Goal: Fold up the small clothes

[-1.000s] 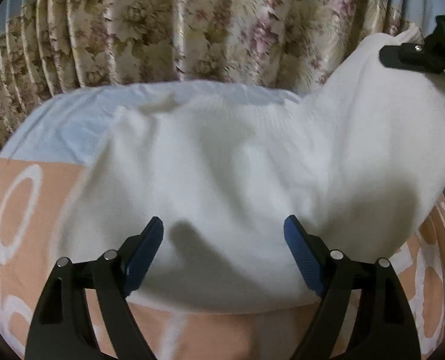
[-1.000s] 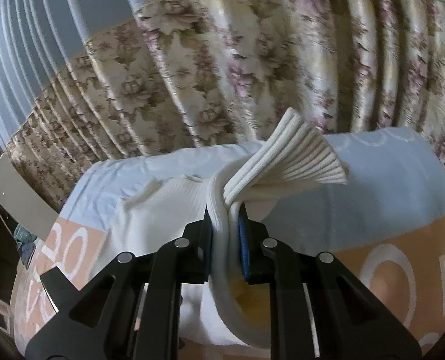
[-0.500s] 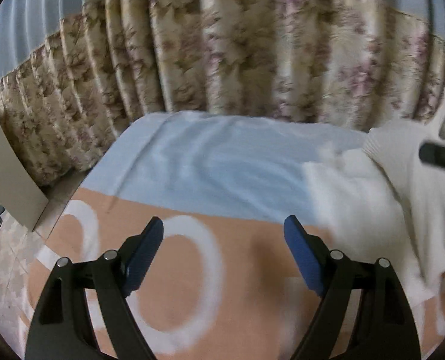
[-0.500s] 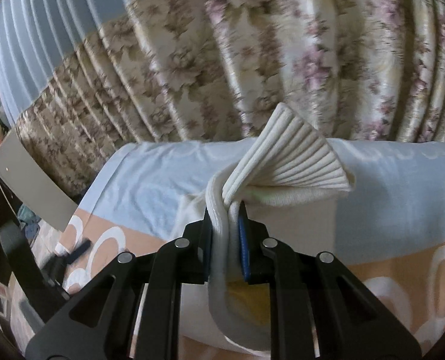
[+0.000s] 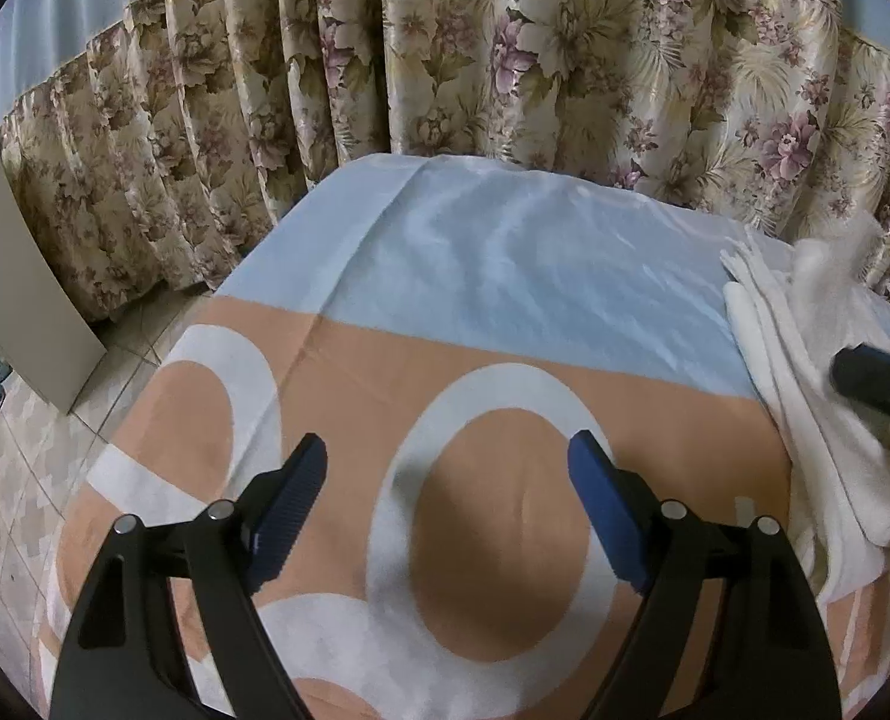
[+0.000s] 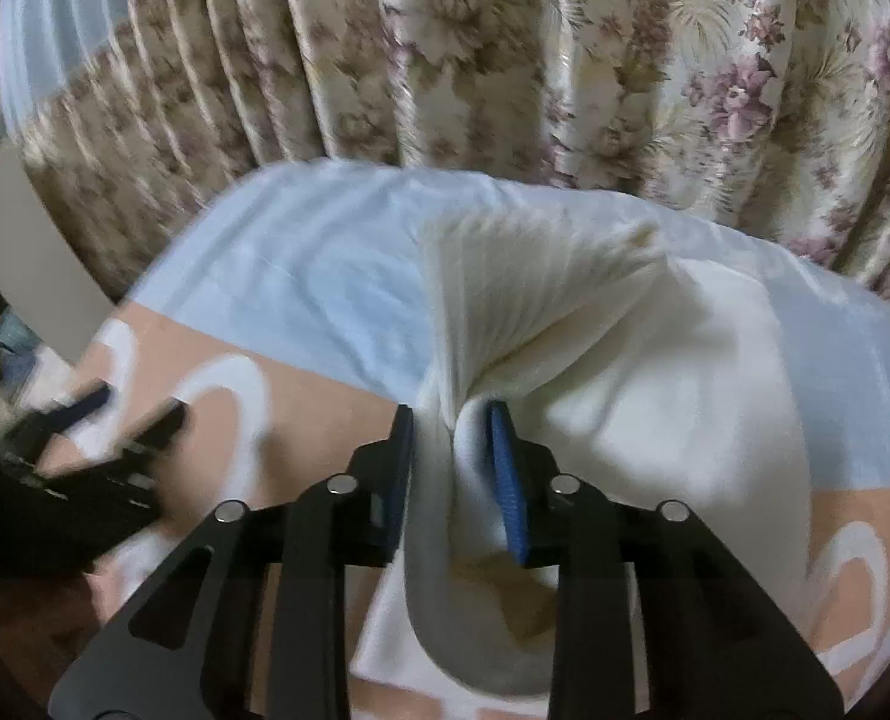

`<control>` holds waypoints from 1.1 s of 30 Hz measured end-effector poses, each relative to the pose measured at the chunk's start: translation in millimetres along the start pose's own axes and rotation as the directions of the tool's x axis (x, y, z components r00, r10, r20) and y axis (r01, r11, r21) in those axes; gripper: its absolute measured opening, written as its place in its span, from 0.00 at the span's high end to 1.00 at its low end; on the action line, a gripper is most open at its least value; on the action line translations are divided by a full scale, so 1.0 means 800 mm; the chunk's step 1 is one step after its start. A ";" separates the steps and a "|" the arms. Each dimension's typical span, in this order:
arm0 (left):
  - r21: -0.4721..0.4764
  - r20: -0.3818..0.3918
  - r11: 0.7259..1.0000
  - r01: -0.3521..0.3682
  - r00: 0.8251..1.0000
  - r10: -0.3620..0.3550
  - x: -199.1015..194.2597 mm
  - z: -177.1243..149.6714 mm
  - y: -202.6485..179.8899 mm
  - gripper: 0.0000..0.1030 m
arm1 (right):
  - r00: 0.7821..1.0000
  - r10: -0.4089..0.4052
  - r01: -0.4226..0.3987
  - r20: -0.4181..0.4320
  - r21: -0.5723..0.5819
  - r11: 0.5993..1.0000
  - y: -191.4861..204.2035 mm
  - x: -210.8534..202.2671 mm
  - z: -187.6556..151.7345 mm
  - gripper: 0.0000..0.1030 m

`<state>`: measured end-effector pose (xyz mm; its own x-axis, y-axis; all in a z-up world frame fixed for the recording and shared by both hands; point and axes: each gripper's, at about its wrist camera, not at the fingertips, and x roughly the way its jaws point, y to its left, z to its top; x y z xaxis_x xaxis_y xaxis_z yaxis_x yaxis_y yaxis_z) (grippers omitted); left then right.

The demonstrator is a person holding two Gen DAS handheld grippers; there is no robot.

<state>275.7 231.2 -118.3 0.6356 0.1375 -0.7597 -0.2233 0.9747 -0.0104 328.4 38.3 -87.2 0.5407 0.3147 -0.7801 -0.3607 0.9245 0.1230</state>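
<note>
A white knit garment [image 6: 655,396] lies on the table, its ribbed hem [image 6: 529,282] fanned out ahead of my right gripper [image 6: 452,420], which is shut on a bunched fold of it low over the cloth. In the left wrist view the garment [image 5: 805,372] shows at the far right edge, with the right gripper's dark body [image 5: 877,384] over it. My left gripper [image 5: 448,474] is open and empty, above the orange and white circles of the tablecloth [image 5: 384,360]. It also shows blurred at the left of the right wrist view [image 6: 84,438].
The table has a cloth, light blue at the back [image 5: 505,276] and orange with white rings in front. A floral curtain [image 5: 505,60] hangs close behind. A grey board [image 5: 12,276] leans at the left, beside tiled floor [image 5: 18,480].
My left gripper has swung left off the garment to bare tablecloth. My right gripper has lowered the held garment toward the table; the hem now lies flatter.
</note>
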 end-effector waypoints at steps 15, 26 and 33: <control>0.025 0.045 0.998 0.054 0.997 -0.055 -0.028 0.030 -0.063 0.19 | 0.996 0.022 -0.035 0.086 0.163 0.986 -0.120 -0.076 -0.034 0.65; 0.016 0.061 1.000 0.021 0.998 -0.022 -0.049 0.037 -0.057 0.19 | 0.983 0.175 -0.177 -0.060 -0.029 0.984 -0.027 -0.020 -0.091 0.65; 0.003 0.061 0.998 0.069 0.996 -0.069 -0.050 0.046 -0.073 0.19 | 0.977 0.208 -0.208 -0.040 0.007 0.978 -0.052 -0.046 -0.102 0.59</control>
<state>290.7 174.9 -63.3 0.6932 0.0806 -0.7162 -0.1771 0.9823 -0.0609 261.7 -29.2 -113.7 0.4232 0.4914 -0.7612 -0.4597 0.8405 0.2869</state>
